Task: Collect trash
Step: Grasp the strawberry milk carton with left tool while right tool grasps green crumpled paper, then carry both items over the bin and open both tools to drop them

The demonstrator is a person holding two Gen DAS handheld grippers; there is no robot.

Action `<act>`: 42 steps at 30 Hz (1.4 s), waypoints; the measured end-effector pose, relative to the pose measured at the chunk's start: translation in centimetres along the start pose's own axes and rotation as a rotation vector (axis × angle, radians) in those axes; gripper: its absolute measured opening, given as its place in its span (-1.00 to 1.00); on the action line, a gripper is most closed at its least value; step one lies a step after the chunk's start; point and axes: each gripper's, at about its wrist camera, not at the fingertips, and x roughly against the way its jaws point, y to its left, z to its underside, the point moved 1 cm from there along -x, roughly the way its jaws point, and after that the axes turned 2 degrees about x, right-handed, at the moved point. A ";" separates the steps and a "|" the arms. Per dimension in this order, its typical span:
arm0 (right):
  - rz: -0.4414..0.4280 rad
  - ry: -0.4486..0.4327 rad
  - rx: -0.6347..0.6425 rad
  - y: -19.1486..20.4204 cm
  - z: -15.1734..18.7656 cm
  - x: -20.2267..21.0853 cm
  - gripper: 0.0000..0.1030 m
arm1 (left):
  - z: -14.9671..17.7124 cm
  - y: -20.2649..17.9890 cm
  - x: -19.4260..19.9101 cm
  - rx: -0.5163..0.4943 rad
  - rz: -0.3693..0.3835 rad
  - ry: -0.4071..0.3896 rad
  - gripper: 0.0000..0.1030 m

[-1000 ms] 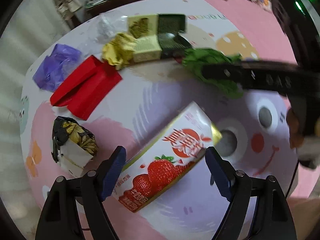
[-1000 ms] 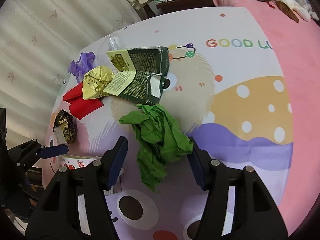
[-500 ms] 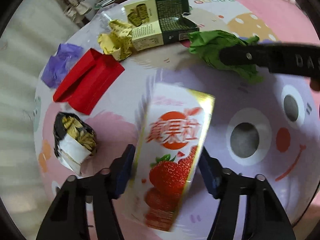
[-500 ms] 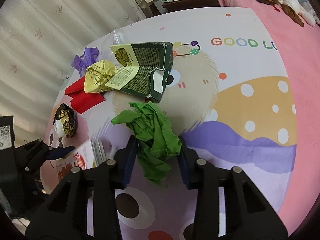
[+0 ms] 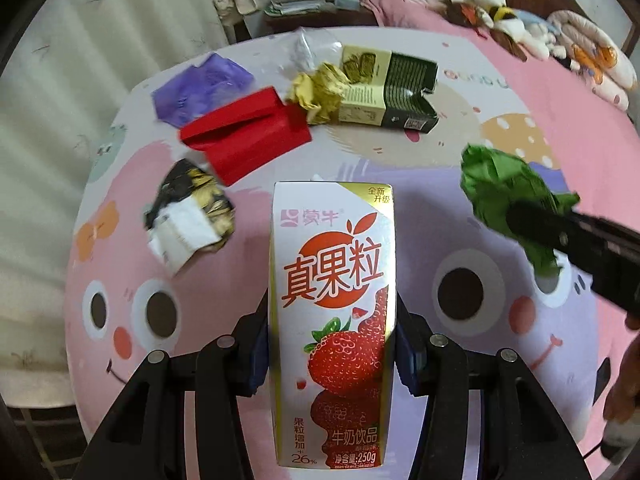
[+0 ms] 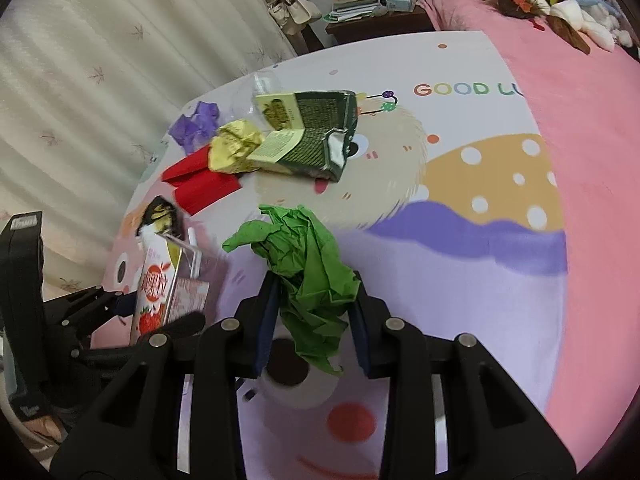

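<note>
**Both grippers hold trash above a cartoon bedspread**

The left gripper [image 5: 332,344] is clamped on a strawberry milk carton [image 5: 332,312] (held upright, off the bedspread [image 5: 440,160]). To the carton's right, the right gripper [image 6: 314,320] pinches crumpled green paper [image 6: 308,264]. Beyond the carton lie a red folded card [image 5: 248,136], yellow wrapper [image 5: 320,90], green box [image 5: 388,92], purple bag [image 5: 200,88] and a black-gold wrapper [image 5: 188,216].

Matte black left gripper [image 5: 332,346] and right gripper [image 6: 313,322], blue-padded fingers [image 5: 256,354], silver round screws, bare skin at frame edge.
</note>
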 end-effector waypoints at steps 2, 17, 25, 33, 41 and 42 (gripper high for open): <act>0.003 -0.013 0.000 1.1 1.3 1.5 -0.42 | 0.7 0.6 1.5 0.003 0.005 -0.016 -0.02; 0.077 -0.133 -0.060 14.5 15.9 11.0 -0.43 | 14.5 8.7 12.9 -0.072 0.090 -0.149 -0.02; 0.143 -0.131 -0.097 21.9 26.1 13.3 -0.43 | 24.0 13.2 14.9 -0.105 0.127 -0.127 -0.02; 0.172 -0.040 -0.152 24.1 33.1 12.9 -0.43 | 32.1 15.0 12.5 -0.103 0.138 -0.007 -0.02; 0.177 0.088 -0.270 20.9 38.8 8.1 -0.43 | 37.1 13.6 6.9 -0.110 0.124 0.103 -0.02; 0.179 0.103 -0.282 20.3 39.3 7.1 -0.43 | 38.0 13.3 5.7 -0.113 0.118 0.116 -0.02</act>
